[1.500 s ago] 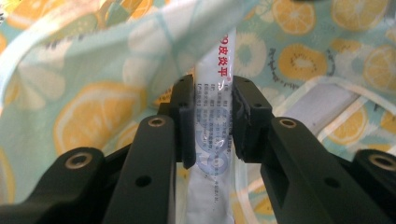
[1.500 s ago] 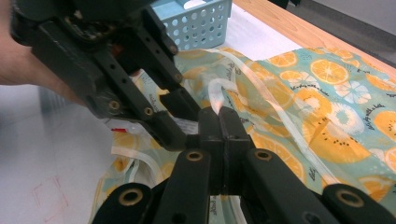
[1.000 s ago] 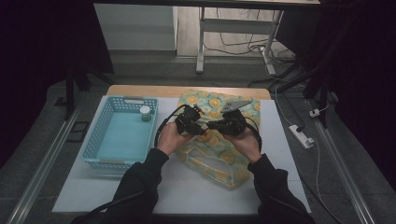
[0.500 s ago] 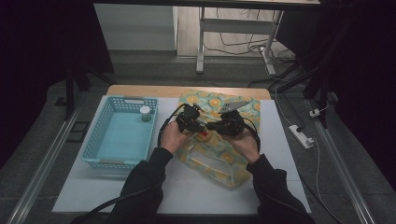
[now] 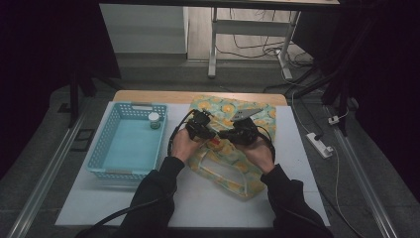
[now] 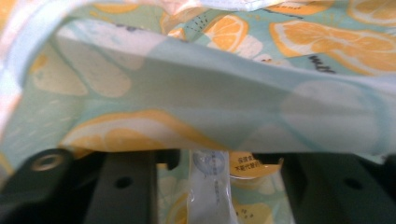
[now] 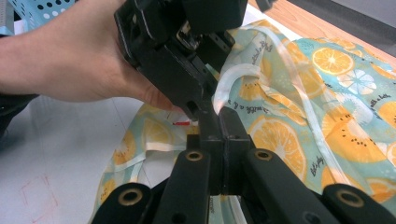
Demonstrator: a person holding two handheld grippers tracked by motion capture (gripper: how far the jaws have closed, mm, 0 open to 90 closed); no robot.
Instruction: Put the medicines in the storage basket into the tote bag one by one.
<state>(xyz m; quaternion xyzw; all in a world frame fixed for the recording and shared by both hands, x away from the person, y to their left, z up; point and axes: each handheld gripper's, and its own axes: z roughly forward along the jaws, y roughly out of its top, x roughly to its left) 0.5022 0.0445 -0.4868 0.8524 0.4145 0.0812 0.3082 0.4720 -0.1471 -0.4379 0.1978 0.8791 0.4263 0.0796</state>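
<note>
Dim room, dark floor, cables trailing beyond the far edge. White table [image 5: 148, 198] in the middle, wooden strip along its back. Blue basket [image 5: 106, 163] on the left part, small white-lidded jar [image 5: 154, 120] in its far right corner. Orange-print bag [image 5: 225, 166] lying flat just right of the basket, mouth and pale handles toward the near edge.

Left gripper [image 5: 204, 130] and right gripper [image 5: 236, 134] over the middle of the bag, tips almost meeting, a hand behind each. Right gripper [image 7: 218, 126] with jaws pressed together, pinching a thin fold of the bag's [image 7: 299, 126] rim by the pale handle [image 7: 261, 79]. Left gripper [image 7: 187, 60] just beyond, nose down against the same fold. Left jaws set wide apart, bag cloth [image 6: 196, 93] draped across above them, a clear packet [image 6: 208, 186] and an orange label [image 6: 250, 163] between them; grip on anything impossible to tell.
</note>
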